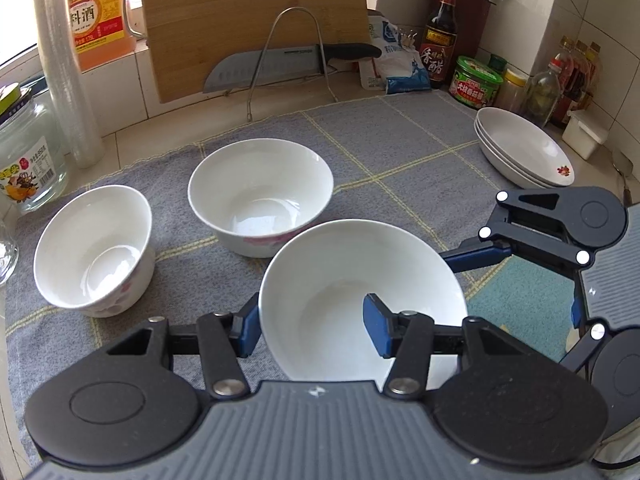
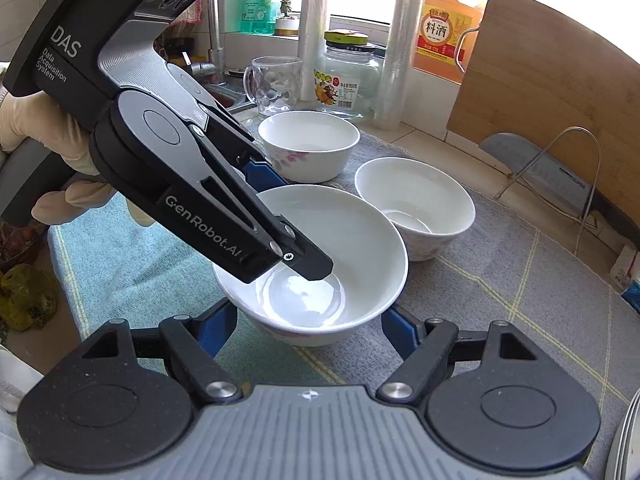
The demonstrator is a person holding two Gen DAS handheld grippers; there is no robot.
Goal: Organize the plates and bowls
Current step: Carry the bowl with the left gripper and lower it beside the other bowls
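Kitchen bench (image 1: 132, 128) holds 3 bowls; my left hand-held gripper (image 1: 312, 326) clenches the nearest bowl (image 1: 352, 280), right hand-held gripper (image 2: 310, 330) released; next, I think, stacking it.

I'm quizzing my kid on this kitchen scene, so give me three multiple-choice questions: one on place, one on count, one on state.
1. Where do the stacked plates sit?
A. far right of the cloth
B. in the sink
C. on the cutting board

2. How many bowls are there?
A. two
B. three
C. five

3. The left hand-held gripper is
A. gripping the near bowl's rim
B. holding the knife
C. empty

A: the plates lie beside the jars. B: three white bowls show. A: one finger inside the bowl, one outside.
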